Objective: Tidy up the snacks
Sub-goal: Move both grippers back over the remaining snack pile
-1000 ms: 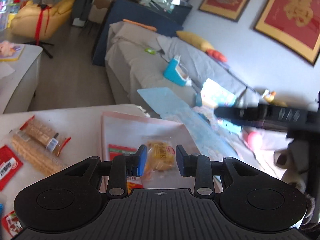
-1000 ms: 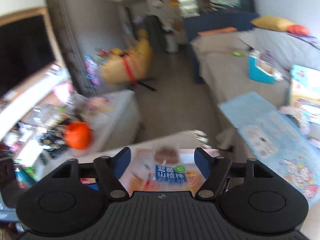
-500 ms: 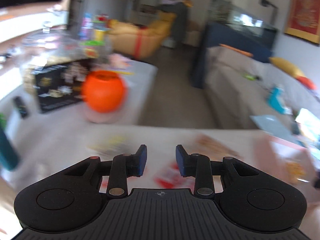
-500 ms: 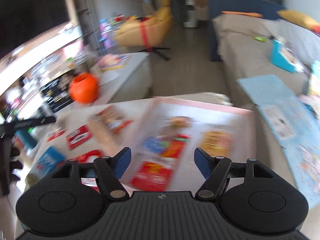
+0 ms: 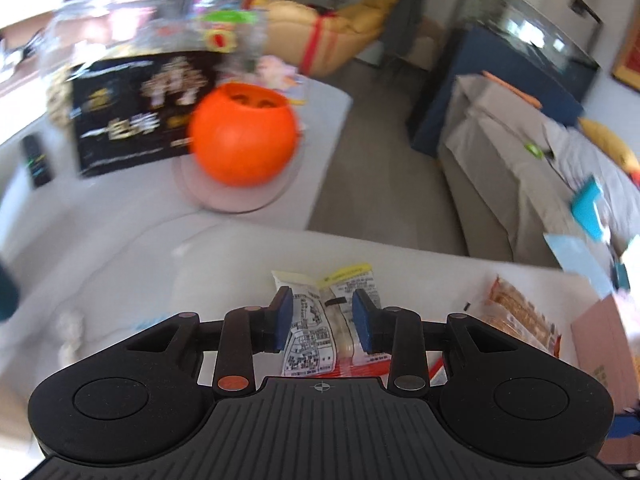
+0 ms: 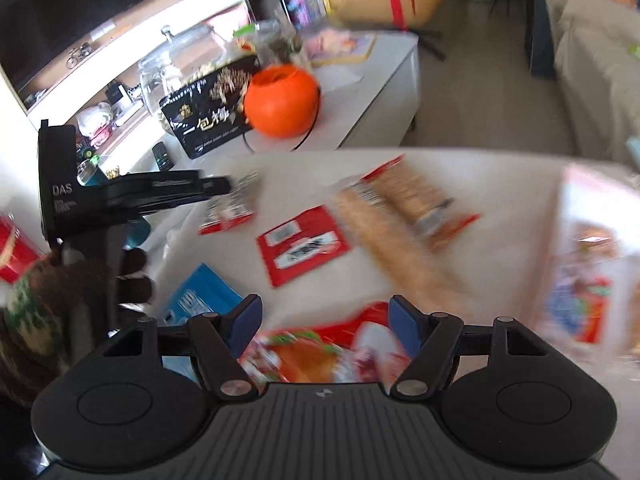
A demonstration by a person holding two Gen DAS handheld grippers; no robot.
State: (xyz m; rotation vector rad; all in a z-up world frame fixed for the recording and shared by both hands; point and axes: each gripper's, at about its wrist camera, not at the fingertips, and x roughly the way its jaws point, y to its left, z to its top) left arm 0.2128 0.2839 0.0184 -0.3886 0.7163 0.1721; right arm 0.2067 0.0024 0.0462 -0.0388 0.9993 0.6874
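Left gripper (image 5: pixel 322 316) swung over white packet (image 5: pixel 320 332); both jaws parted, empty.

Both grippers have ribbed black bodies, round black discs, silver pivot screws and blue-padded fingers (image 5: pixel 283 309).

Home living room.
Evidence: sofa (image 5: pixel 532 160) under grey cover, yellow cushion (image 5: pixel 608 140) at far end. Yellow armchair (image 5: pixel 320 36) with red strap across room. Glass fish tank (image 5: pixel 532 40) on dark blue cabinet (image 5: pixel 500 96). Framed picture (image 5: pixel 628 64) on wall. Dark TV screen (image 6: pixel 80 8) over shelf of small clutter. Low white table (image 5: pixel 320 128) with orange pumpkin bucket (image 5: pixel 244 136), black snack box (image 5: pixel 132 120). Grey floor (image 5: pixel 380 140).
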